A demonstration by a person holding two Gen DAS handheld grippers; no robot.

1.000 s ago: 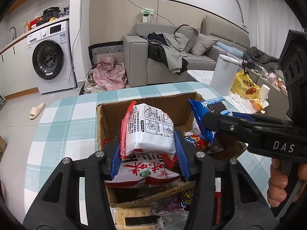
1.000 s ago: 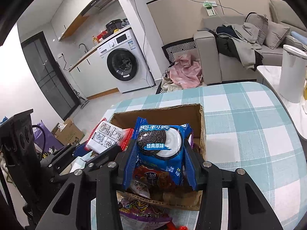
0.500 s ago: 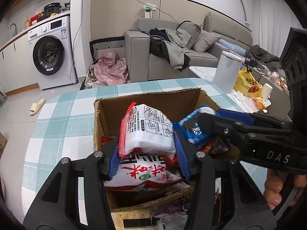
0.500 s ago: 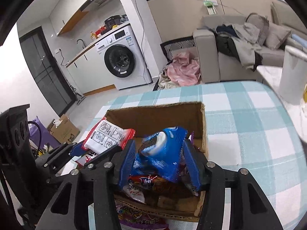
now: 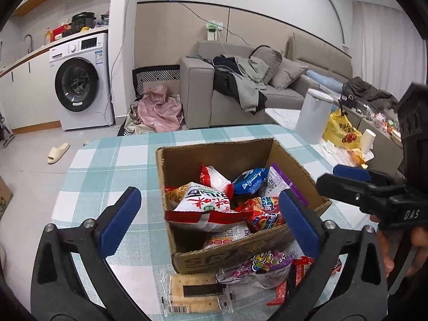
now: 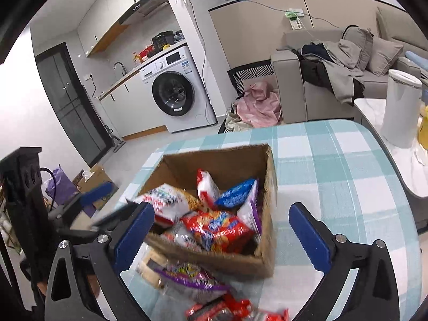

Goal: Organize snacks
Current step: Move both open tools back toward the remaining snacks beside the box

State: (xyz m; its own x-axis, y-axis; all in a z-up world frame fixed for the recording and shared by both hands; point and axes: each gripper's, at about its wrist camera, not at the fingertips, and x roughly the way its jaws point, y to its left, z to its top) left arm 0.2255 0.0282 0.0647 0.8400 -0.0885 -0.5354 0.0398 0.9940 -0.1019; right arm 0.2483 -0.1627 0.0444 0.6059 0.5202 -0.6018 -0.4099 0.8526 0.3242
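An open cardboard box point(image 5: 214, 148) stands on the checked table and holds several snack packs. A red-and-white pack point(image 5: 214, 179) and a blue cookie pack point(image 5: 248, 183) lie on top at the back. My left gripper point(image 5: 208, 200) hovers over the box's near side, jaws opening wide, nothing between the pads. My right gripper point(image 6: 220, 214) does the same over the box point(image 6: 270, 187), also holding nothing. Its upper finger point(image 5: 350, 173) shows at the right of the left wrist view. A cracker pack point(image 5: 195, 291) and a purple candy bag point(image 5: 256, 264) lie before the box.
Red wrappers point(image 5: 299, 267) lie at the box's near right corner. The checked tablecloth point(image 6: 334, 176) runs right of the box to the table's rounded edge. Beyond stand a white bin point(image 5: 313, 117), a yellow bag point(image 5: 339, 131), a sofa and a washing machine point(image 5: 77, 83).
Both grippers opened. The left let go of the red-and-white pack and the right let go of the blue cookie pack; both packs now lie in the box. Both grippers drew back.
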